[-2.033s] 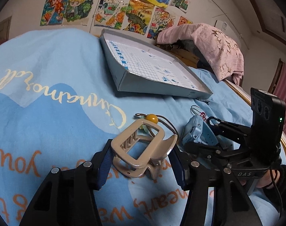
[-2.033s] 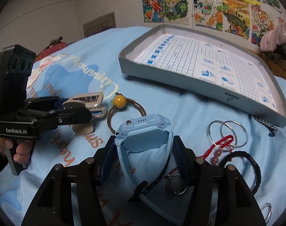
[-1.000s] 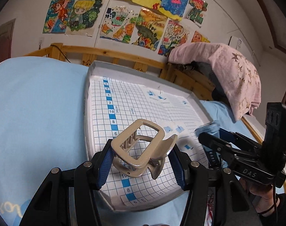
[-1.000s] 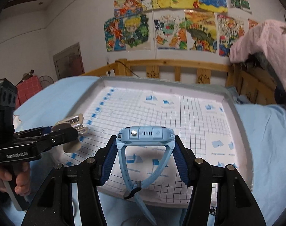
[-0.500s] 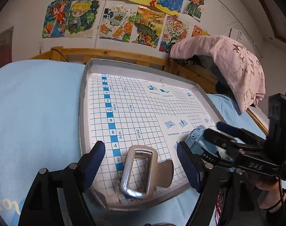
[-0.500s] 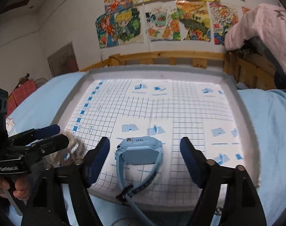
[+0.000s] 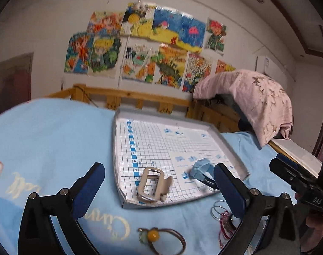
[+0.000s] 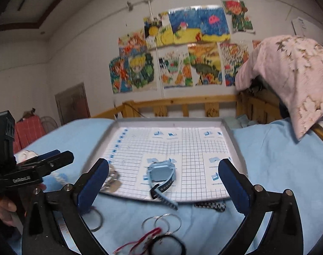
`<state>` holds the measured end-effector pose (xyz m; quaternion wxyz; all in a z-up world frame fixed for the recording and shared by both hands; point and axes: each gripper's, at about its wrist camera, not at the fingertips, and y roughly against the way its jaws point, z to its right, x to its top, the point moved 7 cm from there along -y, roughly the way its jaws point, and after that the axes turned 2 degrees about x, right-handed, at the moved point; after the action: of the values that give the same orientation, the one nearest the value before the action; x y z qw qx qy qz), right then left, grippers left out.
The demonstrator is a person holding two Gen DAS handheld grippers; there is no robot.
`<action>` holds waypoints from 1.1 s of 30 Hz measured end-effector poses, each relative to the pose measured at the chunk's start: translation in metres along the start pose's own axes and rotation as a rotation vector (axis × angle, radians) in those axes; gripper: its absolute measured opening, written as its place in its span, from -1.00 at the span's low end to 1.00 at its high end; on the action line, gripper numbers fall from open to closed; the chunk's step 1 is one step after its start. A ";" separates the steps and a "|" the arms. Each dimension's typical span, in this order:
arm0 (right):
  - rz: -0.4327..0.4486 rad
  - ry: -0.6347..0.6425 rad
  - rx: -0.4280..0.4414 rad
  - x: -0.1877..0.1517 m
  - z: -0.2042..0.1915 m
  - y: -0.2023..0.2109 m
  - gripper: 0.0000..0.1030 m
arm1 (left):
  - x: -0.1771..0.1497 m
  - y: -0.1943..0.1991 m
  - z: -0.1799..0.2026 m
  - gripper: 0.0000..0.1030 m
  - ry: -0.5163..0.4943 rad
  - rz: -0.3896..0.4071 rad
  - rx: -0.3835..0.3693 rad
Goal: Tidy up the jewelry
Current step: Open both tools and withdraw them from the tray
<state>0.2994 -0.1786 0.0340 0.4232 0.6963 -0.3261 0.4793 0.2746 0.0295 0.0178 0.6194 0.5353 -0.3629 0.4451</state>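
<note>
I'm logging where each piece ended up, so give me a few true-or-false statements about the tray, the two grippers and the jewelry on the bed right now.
1. The beige hair claw clip lies inside the tray. True.
2. The left gripper is clamped on the clip. False: its jaws stand wide open, with nothing between them.
3. The blue watch lies in the tray, with its strap end hanging over the near rim. True.
4. The right gripper holds the watch. False: it is open and empty.
5. The silver rings are in the tray. False: they lie on the blue bedsheet, in front of the tray.
6. The amber-bead hair tie lies on the bedsheet, outside the tray. True.
</note>
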 end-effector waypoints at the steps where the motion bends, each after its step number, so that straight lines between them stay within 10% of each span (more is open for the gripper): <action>1: 0.012 0.000 0.000 0.000 -0.002 0.010 0.97 | 0.000 0.009 0.003 1.00 -0.013 0.015 0.002; 18: 0.100 0.055 -0.061 -0.047 -0.029 0.131 0.97 | -0.049 0.129 0.024 1.00 -0.104 0.097 0.023; 33: 0.031 0.097 -0.100 -0.084 -0.032 0.146 0.97 | -0.081 0.133 0.006 1.00 -0.070 0.007 0.078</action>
<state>0.1334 -0.2080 0.0014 0.4651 0.6452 -0.3396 0.5020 0.1222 0.0148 -0.0111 0.5833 0.5731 -0.3688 0.4420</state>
